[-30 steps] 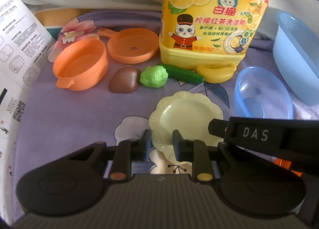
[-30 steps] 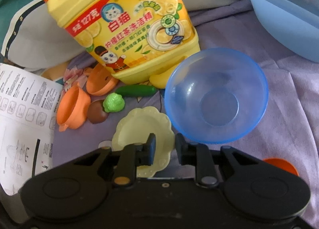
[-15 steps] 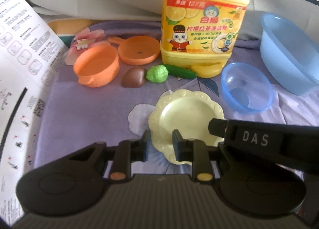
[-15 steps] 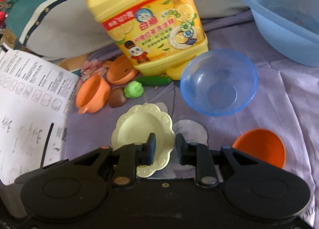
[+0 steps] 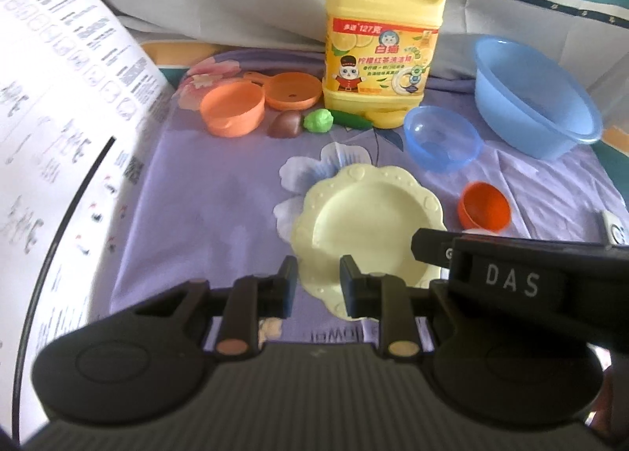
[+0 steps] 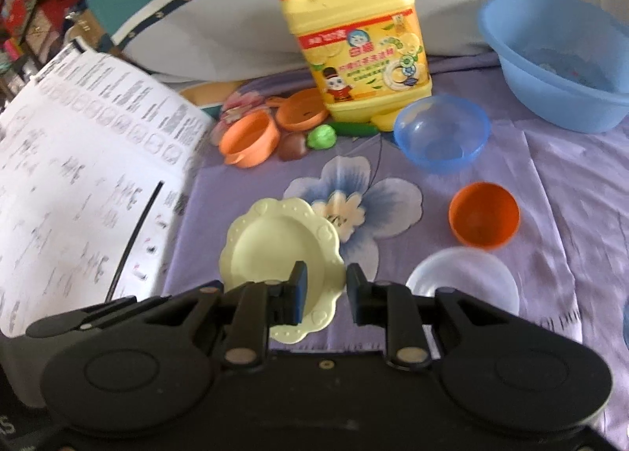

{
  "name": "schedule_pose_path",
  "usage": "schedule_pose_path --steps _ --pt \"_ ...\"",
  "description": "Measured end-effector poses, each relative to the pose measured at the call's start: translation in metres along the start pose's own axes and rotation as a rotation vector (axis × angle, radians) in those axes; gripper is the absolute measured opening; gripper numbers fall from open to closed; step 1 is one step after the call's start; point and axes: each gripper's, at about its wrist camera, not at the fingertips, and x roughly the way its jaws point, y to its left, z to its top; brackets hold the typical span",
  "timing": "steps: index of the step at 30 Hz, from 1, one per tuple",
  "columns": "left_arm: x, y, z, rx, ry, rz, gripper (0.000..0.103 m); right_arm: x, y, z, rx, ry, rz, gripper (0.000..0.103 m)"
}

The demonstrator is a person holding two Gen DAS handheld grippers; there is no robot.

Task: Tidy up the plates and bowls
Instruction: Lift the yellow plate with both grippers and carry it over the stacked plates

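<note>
A pale yellow scalloped plate (image 5: 365, 215) (image 6: 275, 242) lies flat on the purple flowered cloth. My left gripper (image 5: 314, 274) hangs above its near edge, jaws a narrow gap apart with nothing between them. My right gripper (image 6: 326, 278) hovers over the plate's right rim, also slightly open and empty; its black body (image 5: 511, 274) crosses the left wrist view. A small blue bowl (image 5: 442, 136) (image 6: 440, 132) sits behind the plate. An orange bowl (image 5: 485, 207) (image 6: 483, 215) lies to the right. A clear bowl (image 6: 464, 278) rests nearest the right gripper.
A yellow detergent jug (image 5: 383, 46) stands at the back, a large blue basin (image 5: 534, 97) to its right. An orange toy pot (image 5: 232, 113), orange pan (image 5: 293, 95) and toy vegetables (image 5: 319, 120) sit back left. A printed paper sheet (image 5: 59, 136) rises along the left.
Both grippers have drawn back and upward, so everything looks smaller and farther. The orange bowl and the clear bowl have come into view. The plate stays on the cloth; the jaws have not changed.
</note>
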Motion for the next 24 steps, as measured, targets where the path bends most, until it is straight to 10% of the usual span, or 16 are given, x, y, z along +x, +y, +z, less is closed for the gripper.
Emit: schedule_pose_path --steps 24 --pt "-0.074 0.063 -0.137 -0.096 0.053 0.03 0.023 -0.046 0.063 -0.126 -0.153 0.11 0.072 0.023"
